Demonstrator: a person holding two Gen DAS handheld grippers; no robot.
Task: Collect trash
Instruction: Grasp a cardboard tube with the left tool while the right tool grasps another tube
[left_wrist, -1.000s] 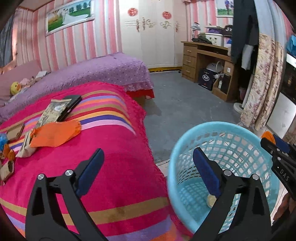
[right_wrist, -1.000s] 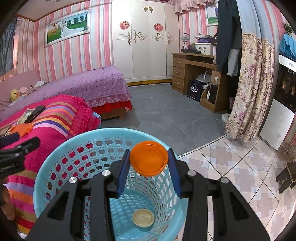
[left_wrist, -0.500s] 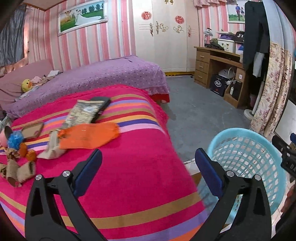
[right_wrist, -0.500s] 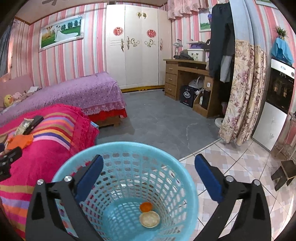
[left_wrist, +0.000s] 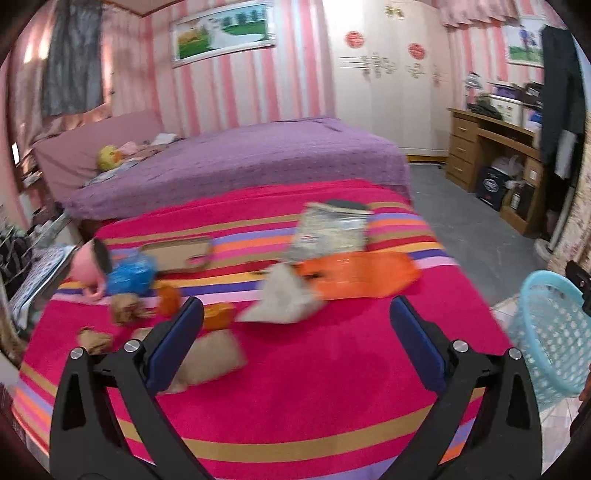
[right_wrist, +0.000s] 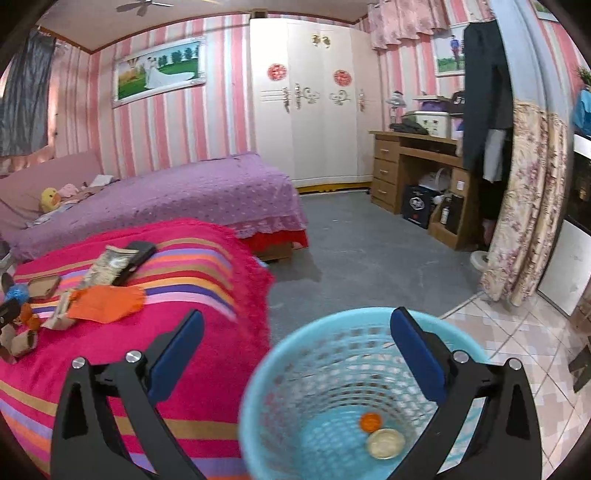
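Trash lies on the pink striped blanket (left_wrist: 314, 387): an orange bag (left_wrist: 364, 275), a grey snack packet (left_wrist: 330, 230), a beige pouch (left_wrist: 282, 301), a cardboard piece (left_wrist: 177, 253), a blue wrapper (left_wrist: 131, 275) and crumpled brown paper (left_wrist: 214, 356). My left gripper (left_wrist: 295, 343) is open and empty above the blanket. The blue basket (right_wrist: 332, 358) stands on the floor beside the bed, also in the left wrist view (left_wrist: 550, 332). It holds an orange lid (right_wrist: 370, 421) and a pale lid (right_wrist: 386, 443). My right gripper (right_wrist: 295, 354) is open and empty over its rim.
A purple bed (right_wrist: 166, 192) lies behind the striped one. A wooden desk (right_wrist: 417, 177) and a floral curtain (right_wrist: 524, 206) stand at the right. Grey floor (right_wrist: 369, 251) lies between the beds and the desk. A black remote (right_wrist: 135, 258) rests by the snack packet.
My right gripper opened and dropped the orange lid into the basket, then shifted left. My left gripper swung left from the basket to over the trash on the blanket.
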